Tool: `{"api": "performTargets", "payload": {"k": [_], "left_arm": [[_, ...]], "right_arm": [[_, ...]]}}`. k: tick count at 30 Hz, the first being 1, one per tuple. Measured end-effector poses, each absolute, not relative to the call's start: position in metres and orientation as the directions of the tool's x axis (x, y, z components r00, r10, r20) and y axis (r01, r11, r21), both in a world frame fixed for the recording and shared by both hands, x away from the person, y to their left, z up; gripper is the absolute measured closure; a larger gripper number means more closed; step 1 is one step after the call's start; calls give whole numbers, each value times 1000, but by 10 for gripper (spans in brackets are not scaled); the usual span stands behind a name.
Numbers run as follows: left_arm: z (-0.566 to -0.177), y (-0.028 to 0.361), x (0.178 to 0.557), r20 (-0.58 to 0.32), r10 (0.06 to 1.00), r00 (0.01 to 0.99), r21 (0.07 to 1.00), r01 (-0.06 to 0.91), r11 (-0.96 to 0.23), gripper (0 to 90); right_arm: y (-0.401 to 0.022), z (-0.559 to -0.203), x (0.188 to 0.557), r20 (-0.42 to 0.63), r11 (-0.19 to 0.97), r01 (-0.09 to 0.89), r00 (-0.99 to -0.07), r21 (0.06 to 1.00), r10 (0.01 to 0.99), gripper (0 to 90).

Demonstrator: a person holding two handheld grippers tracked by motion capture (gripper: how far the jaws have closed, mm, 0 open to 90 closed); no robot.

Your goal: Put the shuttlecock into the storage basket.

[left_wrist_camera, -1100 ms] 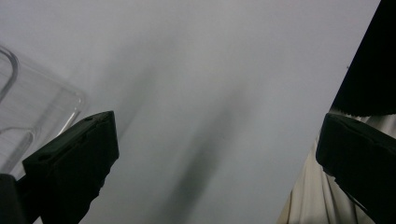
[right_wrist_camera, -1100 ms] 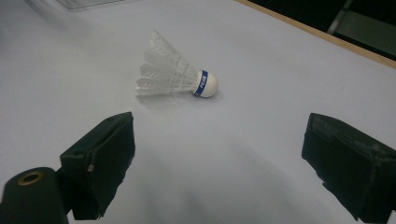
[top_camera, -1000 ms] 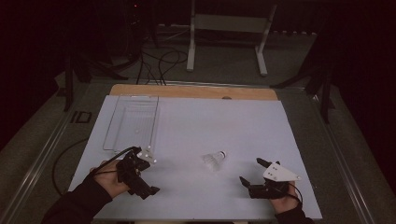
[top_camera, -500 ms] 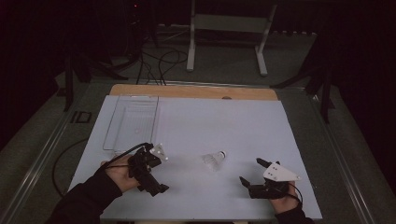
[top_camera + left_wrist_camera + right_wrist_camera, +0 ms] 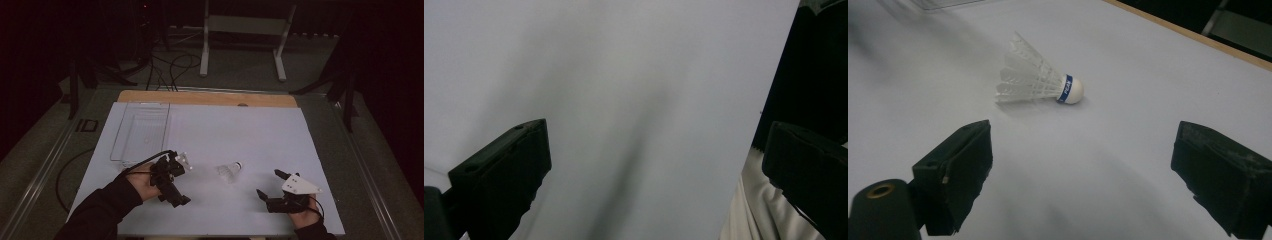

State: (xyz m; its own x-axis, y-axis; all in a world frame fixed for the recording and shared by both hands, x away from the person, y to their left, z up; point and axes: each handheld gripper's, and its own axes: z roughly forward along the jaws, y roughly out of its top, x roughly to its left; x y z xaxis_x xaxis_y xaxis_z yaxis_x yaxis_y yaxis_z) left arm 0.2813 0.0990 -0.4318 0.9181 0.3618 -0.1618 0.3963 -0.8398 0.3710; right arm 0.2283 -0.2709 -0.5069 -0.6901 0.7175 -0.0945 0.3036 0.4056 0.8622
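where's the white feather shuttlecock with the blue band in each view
High view: white feather shuttlecock with blue band lies mid-table, between both grippers.
Left gripper view: white table sheet, no shuttlecock.
Right gripper view: upper middle, cork pointing right.
Shared landmark: wooden table edge.

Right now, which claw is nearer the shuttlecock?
Roughly even, left slightly nearer. The left claw sits to the left of the shuttlecock; the right claw lies to its right and nearer the person, jaws open toward it.

blue band on shuttlecock (image 5: 1040, 80), white lettering too small to read
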Motion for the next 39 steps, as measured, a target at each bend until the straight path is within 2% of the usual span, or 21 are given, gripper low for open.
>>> {"api": "performTargets", "payload": {"k": [15, 21, 29, 31, 39], "left_arm": [[-434, 70, 291, -195, 343, 919, 373, 393, -841, 1], [-435, 61, 299, -183, 362, 914, 381, 406, -830, 0], [-436, 44, 309, -154, 396, 905, 326, 425, -844, 0], [-437, 37, 310, -113, 405, 907, 302, 420, -856, 0], [-436, 19, 313, -100, 358, 928, 307, 371, -877, 1]], "right_arm": [[-271, -507, 229, -94, 408, 304, -693, 861, 714, 97], [-271, -507, 229, -92, 405, 304, -693, 862, 715, 97], [-271, -508, 229, -84, 404, 311, -696, 860, 713, 97], [-271, -508, 229, -82, 403, 313, -695, 860, 714, 98], [-271, -508, 229, -80, 402, 312, -697, 861, 712, 98]]}}
